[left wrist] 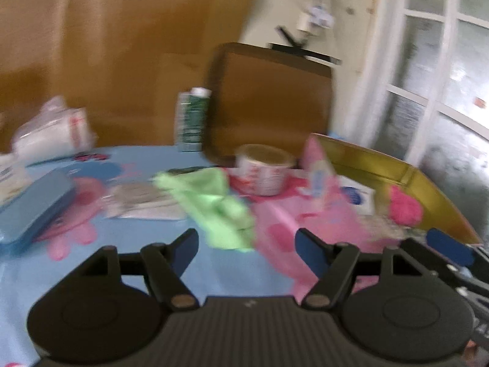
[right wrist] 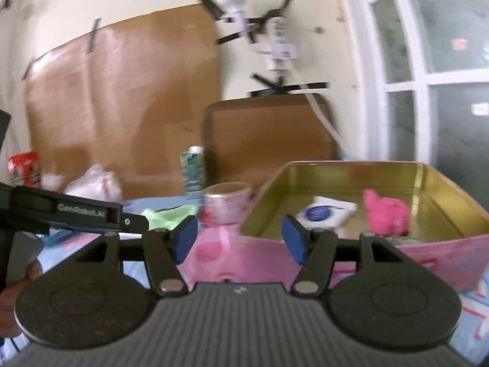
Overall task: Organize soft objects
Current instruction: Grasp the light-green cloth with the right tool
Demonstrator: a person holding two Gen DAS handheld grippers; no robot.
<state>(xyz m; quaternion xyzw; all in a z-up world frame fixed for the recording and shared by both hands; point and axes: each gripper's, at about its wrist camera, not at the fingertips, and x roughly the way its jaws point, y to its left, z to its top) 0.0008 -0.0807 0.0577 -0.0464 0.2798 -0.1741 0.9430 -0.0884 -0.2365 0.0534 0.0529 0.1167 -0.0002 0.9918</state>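
Observation:
My left gripper (left wrist: pixel 246 252) hangs open and empty over the blue tablecloth, just short of a crumpled green cloth (left wrist: pixel 211 205). A grey-white cloth (left wrist: pixel 140 202) lies left of the green one. On the right stands a pink tin box (left wrist: pixel 397 165) with a gold inside. In it lie a fluffy pink soft thing (left wrist: pixel 405 208) and a white packet (left wrist: pixel 357 197). My right gripper (right wrist: pixel 240 240) is open and empty at the box's near wall (right wrist: pixel 382 253). From there I see the pink soft thing (right wrist: pixel 386 212), the white packet (right wrist: pixel 327 212) and the green cloth (right wrist: pixel 166 214).
A patterned tub (left wrist: pixel 264 168) stands behind the green cloth, a green-and-white carton (left wrist: pixel 192 119) at the back, a plastic bag (left wrist: pixel 52 131) and a blue case (left wrist: pixel 36 208) on the left. A brown chair back (left wrist: pixel 269 101) rises behind the table. A red packet (right wrist: pixel 24 168) sits far left.

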